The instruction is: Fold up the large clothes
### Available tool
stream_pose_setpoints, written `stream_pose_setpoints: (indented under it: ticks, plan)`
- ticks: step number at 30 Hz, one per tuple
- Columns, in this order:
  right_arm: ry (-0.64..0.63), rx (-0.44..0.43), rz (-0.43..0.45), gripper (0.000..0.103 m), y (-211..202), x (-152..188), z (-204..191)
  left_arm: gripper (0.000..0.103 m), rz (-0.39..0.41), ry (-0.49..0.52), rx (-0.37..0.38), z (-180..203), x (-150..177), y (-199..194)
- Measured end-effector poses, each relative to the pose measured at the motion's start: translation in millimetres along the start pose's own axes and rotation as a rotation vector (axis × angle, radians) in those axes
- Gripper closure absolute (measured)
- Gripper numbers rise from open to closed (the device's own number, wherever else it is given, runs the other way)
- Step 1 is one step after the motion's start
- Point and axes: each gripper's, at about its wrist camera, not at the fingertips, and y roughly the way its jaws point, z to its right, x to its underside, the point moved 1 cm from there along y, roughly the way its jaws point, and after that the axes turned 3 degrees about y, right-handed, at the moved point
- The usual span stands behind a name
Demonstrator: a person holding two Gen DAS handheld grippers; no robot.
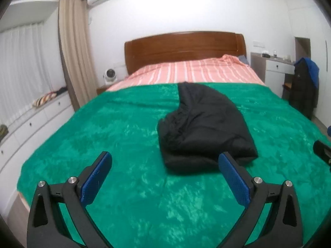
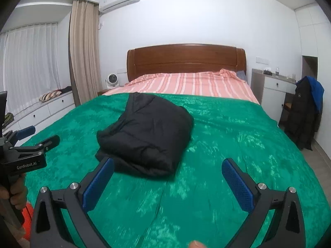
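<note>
A black puffy jacket [image 1: 203, 128] lies folded into a compact bundle on the green blanket [image 1: 124, 136] of the bed; it also shows in the right wrist view [image 2: 146, 134]. My left gripper [image 1: 165, 160] is open and empty, held above the blanket just in front of the jacket's near edge. It also shows at the left edge of the right wrist view [image 2: 38, 136]. My right gripper [image 2: 168, 165] is open and empty, near the bundle's near right side. Part of it shows at the right edge of the left wrist view [image 1: 322, 152].
The bed has a pink striped sheet [image 2: 186, 84] and a wooden headboard [image 2: 186, 60]. A chair with a dark coat [image 2: 306, 111] stands by a white desk [image 2: 275, 86] on the right. A window bench with drawers [image 2: 47, 107] runs along the left.
</note>
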Motion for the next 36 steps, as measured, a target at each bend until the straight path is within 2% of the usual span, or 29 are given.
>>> stream_pose_setpoints:
  ticks: [3,11,17,22,36]
  plan:
    - [0.013,-0.015,-0.014,0.0,-9.6,5.8,-4.0,0.0,-0.041,-0.014,0.028,0.8,2.9,-5.9]
    - [-0.002,-0.004,-0.082,0.0,-23.7,17.3,-15.7,0.0,-0.05,-0.019,0.044,2.7,13.2,-22.0]
    - [-0.001,0.081,-0.165,0.0,-33.6,22.7,-18.5,0.0,-0.089,-0.028,0.077,0.4,23.0,-31.1]
    - [-0.002,0.145,-0.236,0.0,-40.3,33.1,-18.5,0.0,-0.124,-0.011,0.068,1.8,31.4,-34.8]
    - [-0.077,0.191,-0.24,0.0,-54.5,39.6,-30.7,0.0,-0.147,-0.001,0.064,5.2,35.9,-36.8]
